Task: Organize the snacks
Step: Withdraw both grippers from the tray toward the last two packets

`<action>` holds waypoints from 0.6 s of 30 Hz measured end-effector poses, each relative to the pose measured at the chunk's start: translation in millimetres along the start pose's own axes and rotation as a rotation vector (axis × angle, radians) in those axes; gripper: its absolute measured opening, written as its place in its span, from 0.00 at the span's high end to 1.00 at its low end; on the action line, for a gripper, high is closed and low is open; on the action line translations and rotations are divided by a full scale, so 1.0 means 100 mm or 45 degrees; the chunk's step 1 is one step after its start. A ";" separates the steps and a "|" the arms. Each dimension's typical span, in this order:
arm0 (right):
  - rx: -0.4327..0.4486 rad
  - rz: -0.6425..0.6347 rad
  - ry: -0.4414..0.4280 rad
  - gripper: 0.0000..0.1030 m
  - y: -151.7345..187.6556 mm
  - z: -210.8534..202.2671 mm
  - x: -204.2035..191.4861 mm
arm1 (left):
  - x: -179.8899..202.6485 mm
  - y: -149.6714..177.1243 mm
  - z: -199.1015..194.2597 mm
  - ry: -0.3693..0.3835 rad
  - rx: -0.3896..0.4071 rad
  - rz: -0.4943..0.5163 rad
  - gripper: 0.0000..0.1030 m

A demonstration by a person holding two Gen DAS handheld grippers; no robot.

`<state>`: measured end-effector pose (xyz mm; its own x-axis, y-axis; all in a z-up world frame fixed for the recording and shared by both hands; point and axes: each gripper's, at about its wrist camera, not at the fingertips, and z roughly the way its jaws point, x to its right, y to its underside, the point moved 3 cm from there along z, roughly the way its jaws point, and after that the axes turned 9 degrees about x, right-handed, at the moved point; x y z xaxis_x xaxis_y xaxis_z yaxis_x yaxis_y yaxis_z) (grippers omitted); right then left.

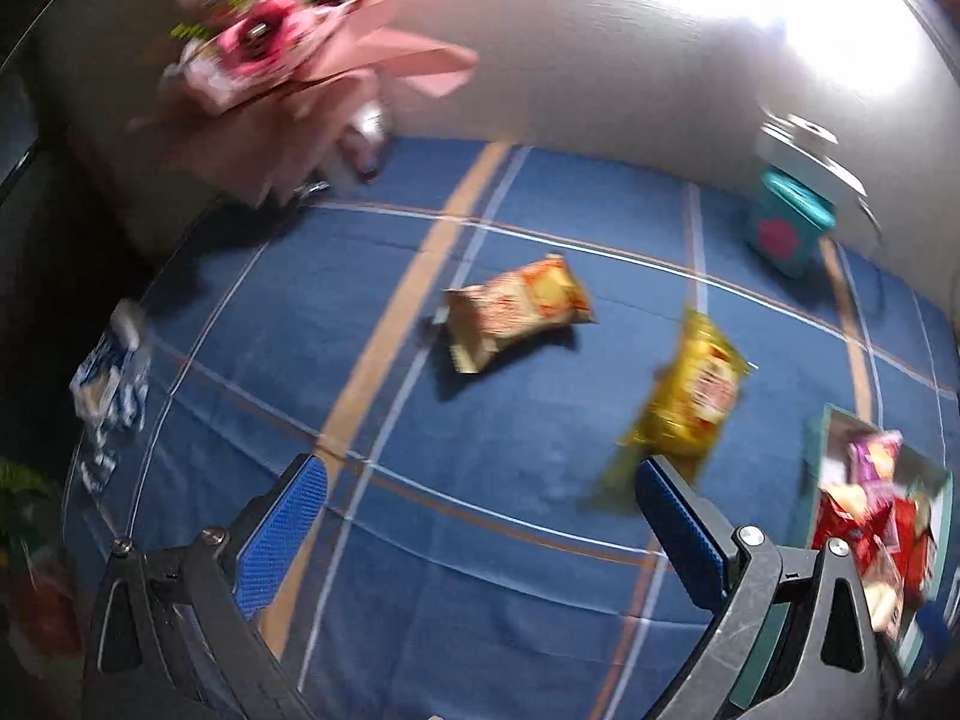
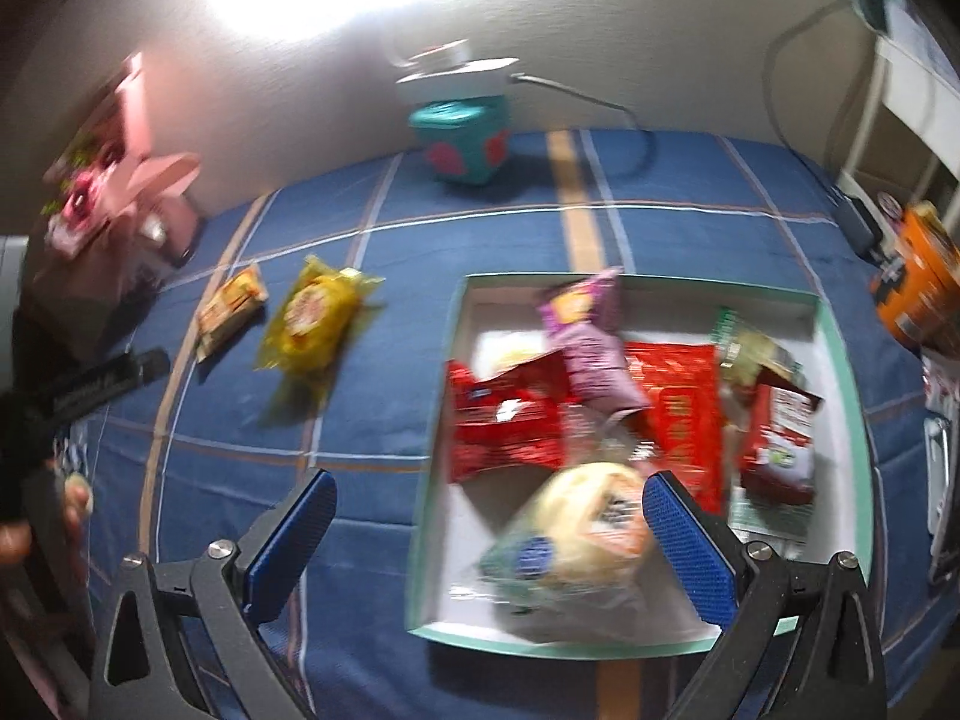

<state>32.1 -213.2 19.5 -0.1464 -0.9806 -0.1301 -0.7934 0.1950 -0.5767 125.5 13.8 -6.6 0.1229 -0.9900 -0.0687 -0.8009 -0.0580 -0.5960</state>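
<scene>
You are partway through gathering: the teal-rimmed box (image 2: 840, 348) already holds several packets, while the yellow packet (image 1: 690, 402) and the orange packet (image 1: 516, 306) lie loose on the blue plaid cloth (image 1: 480, 600) covering the counter. Both your left tongs (image 1: 480, 516) and right tongs (image 2: 489, 528) gape wide, holding nothing. Next, I judge, bring the left tongs down around the yellow packet, the nearer one. Behind is a white wall with harsh glare; a teal tin (image 2: 462, 150) stands at the back.

Blue striped cloth (image 1: 420, 540) covers the surface, white wall (image 1: 600, 60) behind. Pink bouquet (image 1: 270, 60) far left, teal box (image 2: 465, 144) far middle against the wall with a cable (image 2: 630, 114) beside it. Orange container (image 2: 915, 282) at right edge.
</scene>
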 end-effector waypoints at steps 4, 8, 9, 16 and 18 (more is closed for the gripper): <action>-0.011 -0.053 -0.037 0.00 0.02 0.04 -0.22 | -0.22 0.00 0.09 -0.032 -0.021 -0.065 0.01; -0.013 -0.082 -0.097 0.00 0.02 0.12 -0.40 | -0.38 -0.01 0.15 -0.057 -0.037 -0.120 0.01; -0.013 -0.084 -0.108 0.00 0.01 0.15 -0.44 | -0.39 -0.01 0.15 -0.063 -0.037 -0.128 0.01; 0.004 -0.047 -0.143 0.00 -0.13 0.29 -0.56 | -0.40 -0.12 0.20 -0.043 -0.017 -0.123 0.01; 0.027 -0.023 -0.149 0.00 -0.22 0.31 -0.59 | -0.38 -0.18 0.21 -0.031 0.000 -0.114 0.01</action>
<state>76.6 -159.0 15.1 -0.0609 -0.9754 -0.2119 -0.7824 0.1785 -0.5967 147.6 55.1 -10.4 0.2084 -0.9774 -0.0347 -0.7858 -0.1462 -0.6009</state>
